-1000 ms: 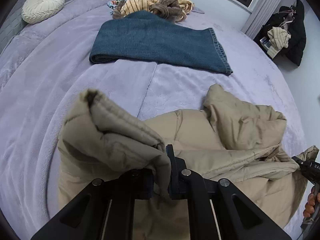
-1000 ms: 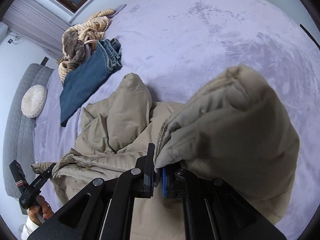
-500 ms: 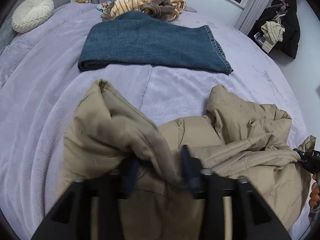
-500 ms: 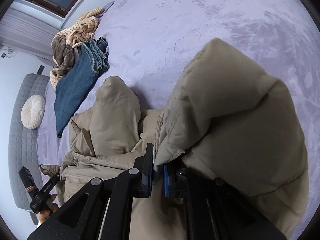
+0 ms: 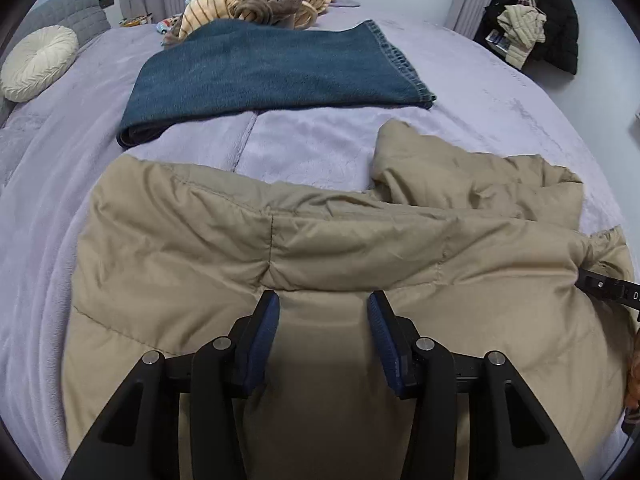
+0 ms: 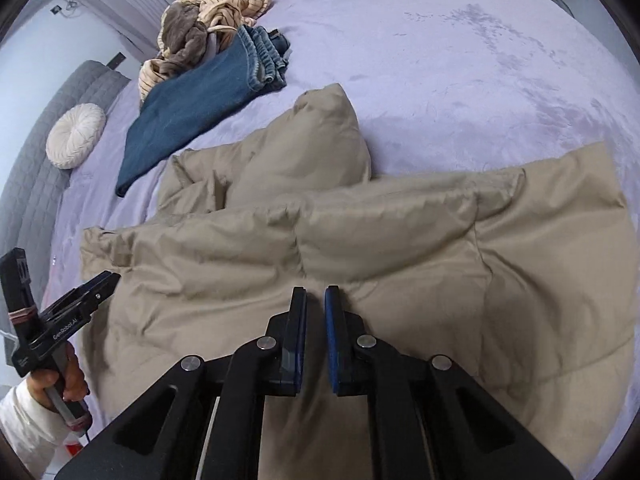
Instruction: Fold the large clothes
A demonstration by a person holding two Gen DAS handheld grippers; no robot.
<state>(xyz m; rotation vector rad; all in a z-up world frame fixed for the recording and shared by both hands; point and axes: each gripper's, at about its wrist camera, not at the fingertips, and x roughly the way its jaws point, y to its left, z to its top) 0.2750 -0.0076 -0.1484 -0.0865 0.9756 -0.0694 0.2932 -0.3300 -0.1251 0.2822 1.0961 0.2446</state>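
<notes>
The left gripper [image 5: 323, 300] is seen half open, its jaws just closing over the tan jacket [image 5: 360, 240], nothing pinched; the right gripper [image 6: 315, 295] is nearly closed, empty. A sleeved hand [image 6: 60, 376] is shown only at the right view's lower left.

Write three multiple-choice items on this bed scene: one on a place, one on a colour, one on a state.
1. Where does the round cushion lie?
A on a chair
B by the grey headboard
C on the floor
2. What colour is the puffer jacket?
A beige
B red
C black
3. The jeans are:
A hanging up
B balled up
C folded flat on the bed
Answers: B, the cushion rests right beside the headboard; A, its fabric is tan throughout; C, they lie as a flat folded layer.
</notes>
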